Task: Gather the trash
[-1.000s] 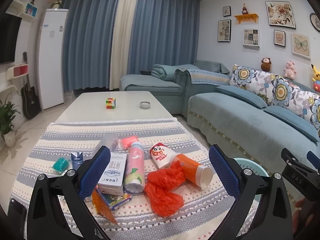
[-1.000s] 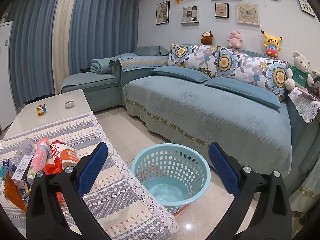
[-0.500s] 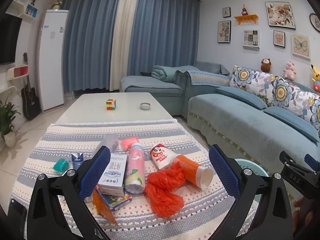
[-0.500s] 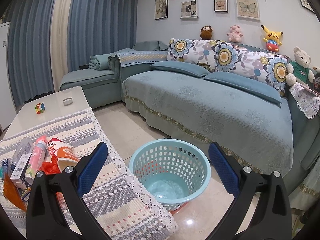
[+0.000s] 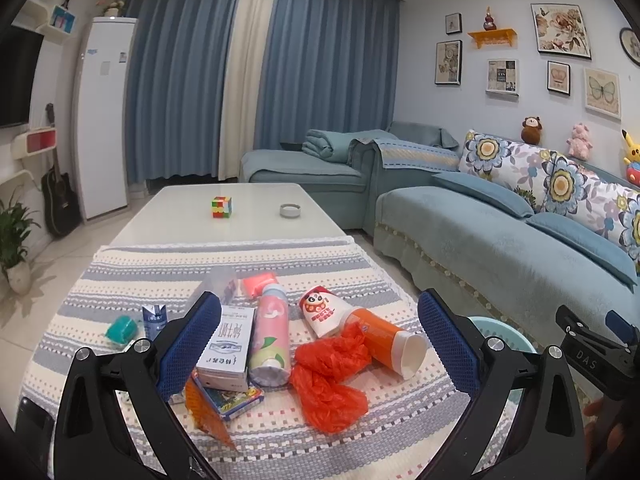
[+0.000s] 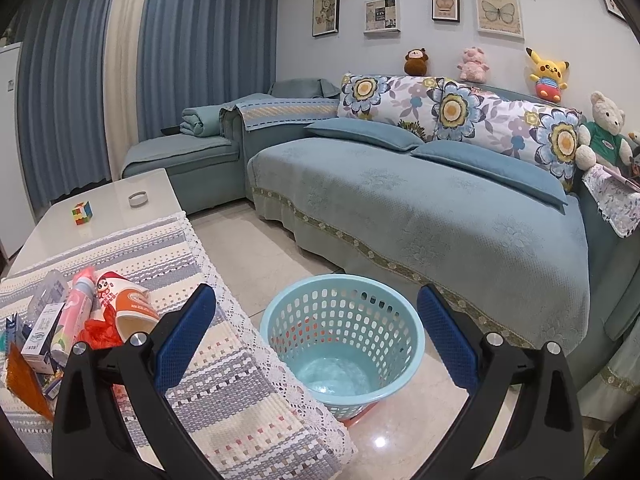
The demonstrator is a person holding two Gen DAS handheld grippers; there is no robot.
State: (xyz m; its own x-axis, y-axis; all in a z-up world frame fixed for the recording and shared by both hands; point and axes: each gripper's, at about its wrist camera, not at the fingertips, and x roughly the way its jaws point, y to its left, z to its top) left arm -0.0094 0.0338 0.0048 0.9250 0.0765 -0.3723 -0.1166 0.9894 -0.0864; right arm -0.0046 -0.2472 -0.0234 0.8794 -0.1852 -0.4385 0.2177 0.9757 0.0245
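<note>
Trash lies in a heap on the striped tablecloth (image 5: 280,264): a red plastic bag (image 5: 332,376), an orange paper cup (image 5: 384,340) on its side, a pink bottle (image 5: 270,340), a white carton (image 5: 228,344), an orange wrapper (image 5: 204,412), a teal lump (image 5: 120,330). My left gripper (image 5: 318,344) hangs open above the heap, holding nothing. A light-blue mesh basket (image 6: 344,344) stands on the floor right of the table. My right gripper (image 6: 316,340) is open over it, empty. The heap, with its red plastic bag (image 6: 96,330), shows at the left of the right wrist view.
A colour cube (image 5: 221,207) and a small round dish (image 5: 289,211) sit on the bare far end of the table. A teal sofa (image 6: 440,216) runs along the right, with soft toys on top. The other gripper (image 5: 592,356) shows at the left wrist view's right edge.
The right gripper has drifted slightly, so the basket sits a little higher and more central between its fingers. The left view is nearly unchanged. Both grippers stay open.
</note>
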